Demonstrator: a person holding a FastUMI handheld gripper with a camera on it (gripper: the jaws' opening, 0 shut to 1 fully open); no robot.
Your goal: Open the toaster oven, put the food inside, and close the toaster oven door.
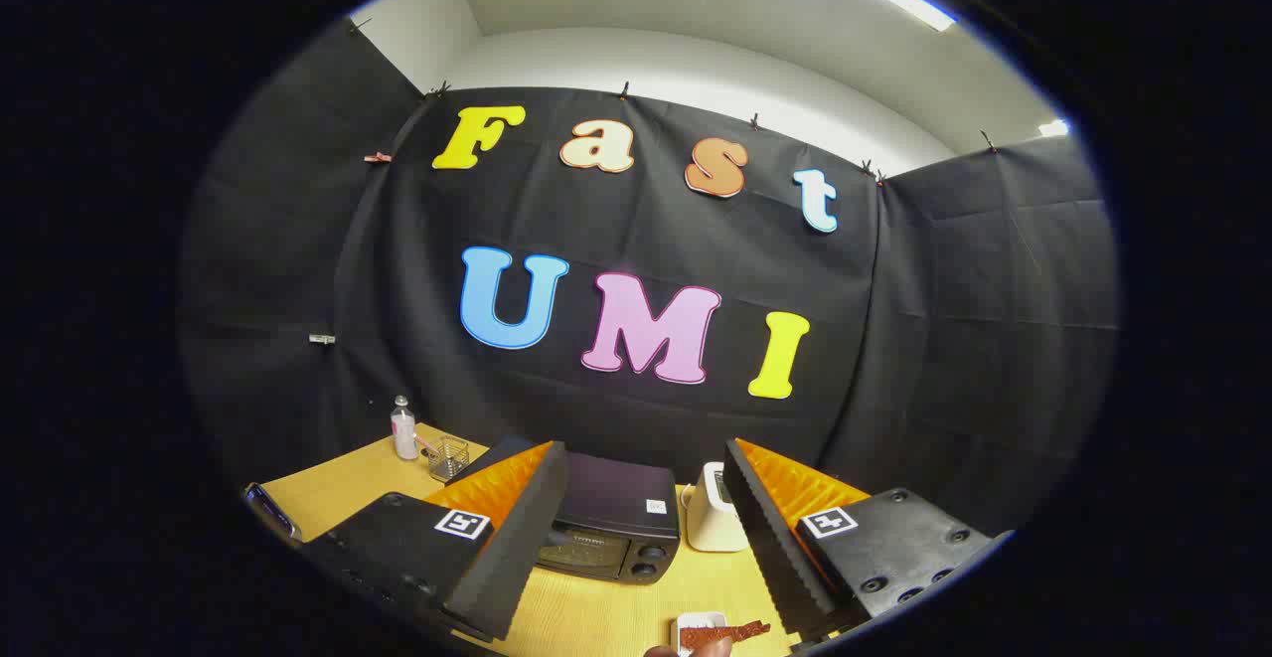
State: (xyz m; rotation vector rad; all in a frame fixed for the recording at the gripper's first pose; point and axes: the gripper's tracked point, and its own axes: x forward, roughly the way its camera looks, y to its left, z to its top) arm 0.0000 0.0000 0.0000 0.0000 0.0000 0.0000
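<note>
The bench (348, 483) is carrying the toaster oven (608, 528), sitting shut at twelve o'clock just beyond the fingers. The gripper (646, 528) is gaping wide, released, grasping nothing. The food (723, 633) is lying on a small white dish (696, 623) at six o'clock. Risk: from this height, reaching for the door could be knocking the white appliance (714, 521) at one o'clock.
</note>
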